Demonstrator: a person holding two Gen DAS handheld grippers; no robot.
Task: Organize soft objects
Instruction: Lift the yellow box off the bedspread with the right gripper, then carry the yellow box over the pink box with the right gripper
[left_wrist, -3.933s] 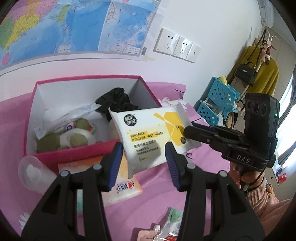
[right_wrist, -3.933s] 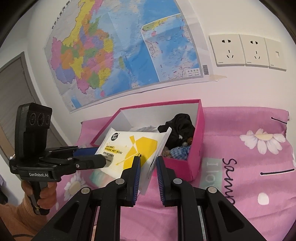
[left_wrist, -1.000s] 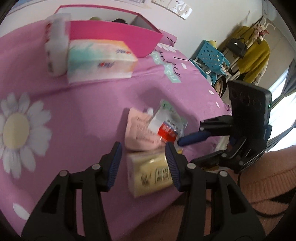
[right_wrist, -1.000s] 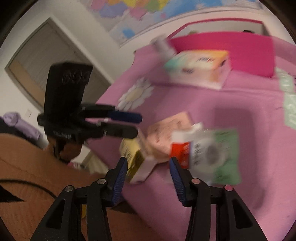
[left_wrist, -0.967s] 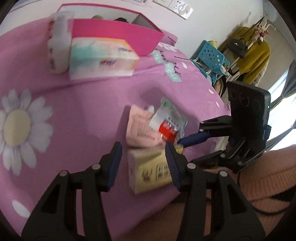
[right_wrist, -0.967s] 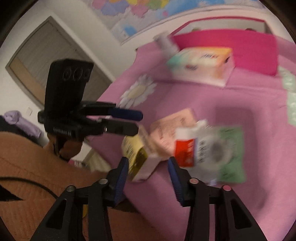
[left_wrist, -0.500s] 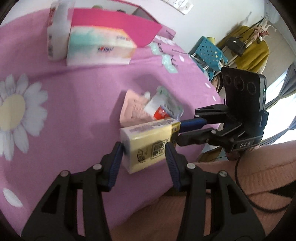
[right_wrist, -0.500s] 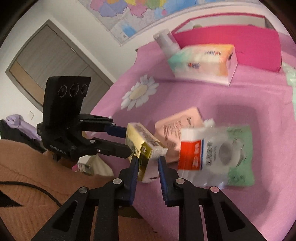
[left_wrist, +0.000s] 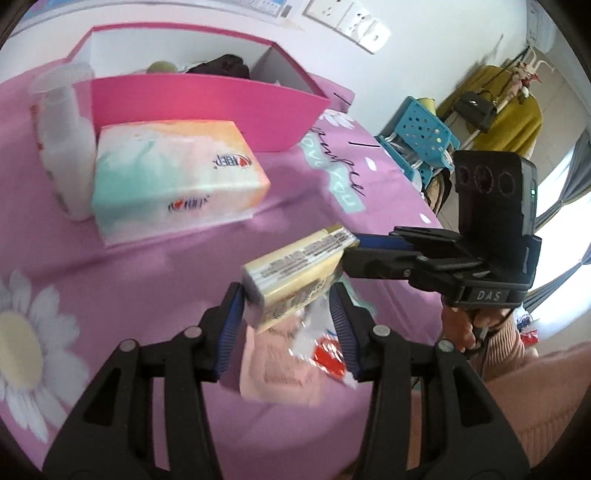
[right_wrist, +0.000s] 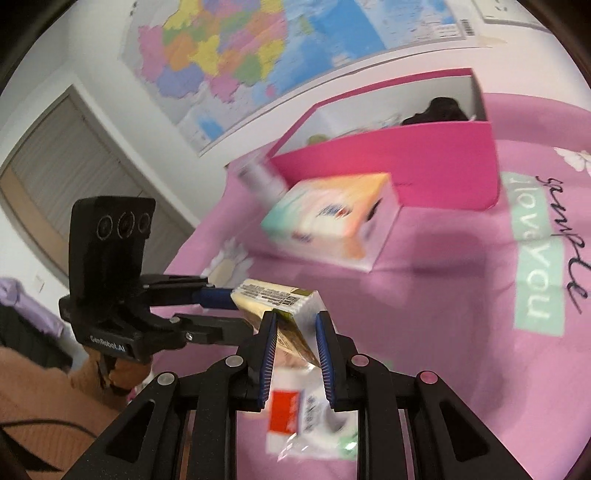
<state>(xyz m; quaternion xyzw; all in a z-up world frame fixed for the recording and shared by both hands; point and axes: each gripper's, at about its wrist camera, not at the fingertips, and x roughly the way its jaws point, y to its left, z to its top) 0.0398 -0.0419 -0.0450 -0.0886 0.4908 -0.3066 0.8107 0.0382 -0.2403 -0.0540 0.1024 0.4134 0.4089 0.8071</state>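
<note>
A yellow tissue pack (left_wrist: 295, 273) hangs above the pink bedspread (left_wrist: 147, 277), held from two sides. My left gripper (left_wrist: 286, 299) is shut across its width. My right gripper (left_wrist: 351, 251) comes in from the right and is shut on the pack's end. In the right wrist view the yellow tissue pack (right_wrist: 273, 299) sits between my right gripper's (right_wrist: 295, 325) pads, with my left gripper (right_wrist: 236, 314) on its far side. Further back stands the pink box (left_wrist: 207, 99), holding dark cloth and a green soft toy.
A pastel tissue pack (left_wrist: 173, 177) and a white bottle (left_wrist: 62, 147) lie against the box front. Under the grippers lie a pink packet (left_wrist: 280, 369) and a clear red-and-green packet (right_wrist: 303, 417). A blue basket (left_wrist: 424, 133) stands past the bed's right edge.
The yellow pack was lying on the bedspread between my left fingers. My right gripper has closed on its end, and both grippers have lifted it toward the pink box.
</note>
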